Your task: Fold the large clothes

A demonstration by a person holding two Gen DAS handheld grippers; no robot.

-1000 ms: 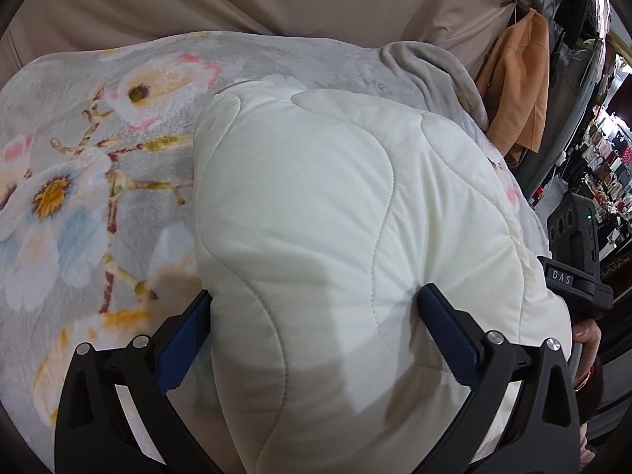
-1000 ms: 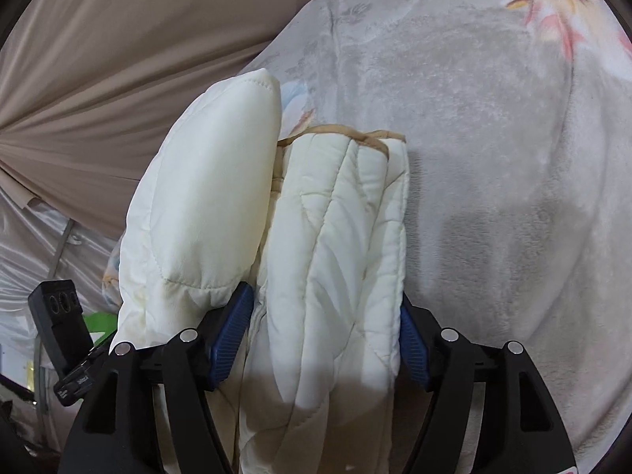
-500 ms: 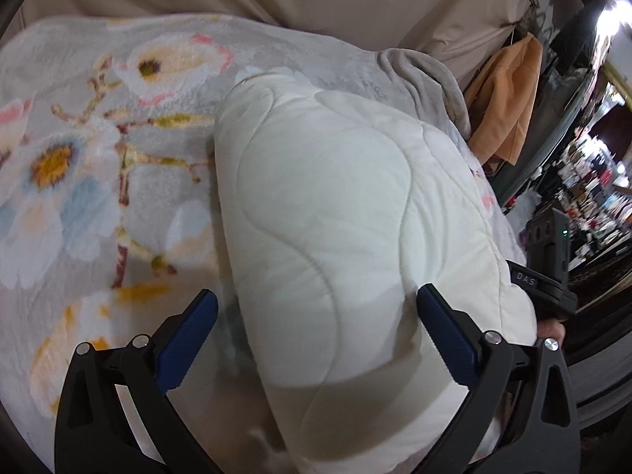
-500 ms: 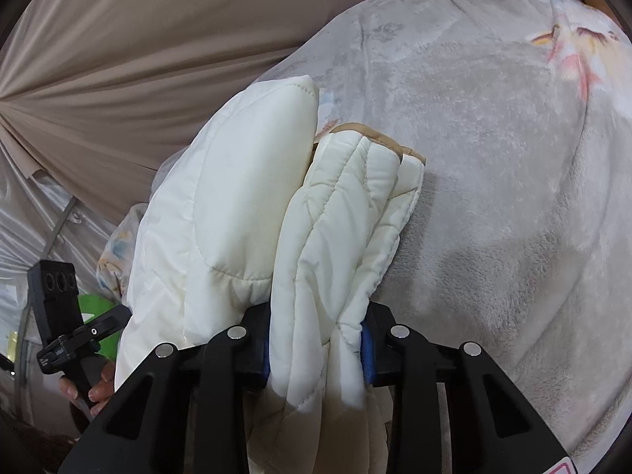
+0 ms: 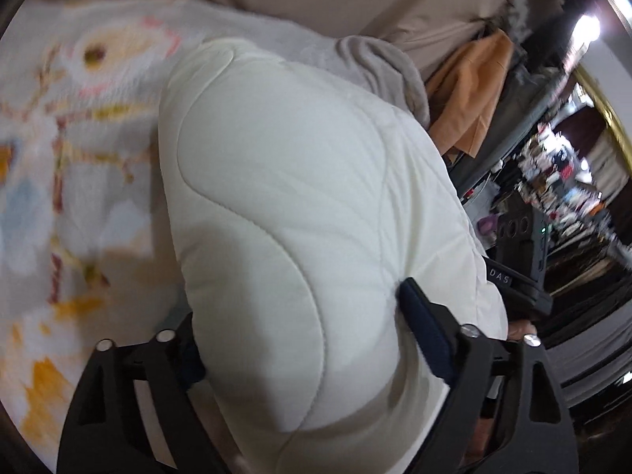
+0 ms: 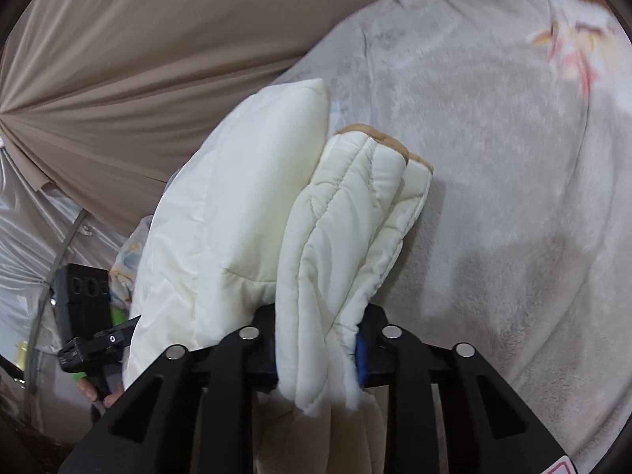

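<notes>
Pinching quilted cream garment point(image 6: 328, 260), right fingers point(image 6: 361, 355) closing, left fingers point(image 5: 426, 331) closing around its bulk.

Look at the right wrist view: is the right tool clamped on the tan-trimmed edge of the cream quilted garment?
No: the right tool pinches the cream quilted garment low down, far from its tan-trimmed edge.

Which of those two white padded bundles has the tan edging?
The narrower, ribbed bundle, pinched between the right gripper's fingers. Tan trim caps its far end; the smoother, plumper fold beside it is all cream.
</notes>
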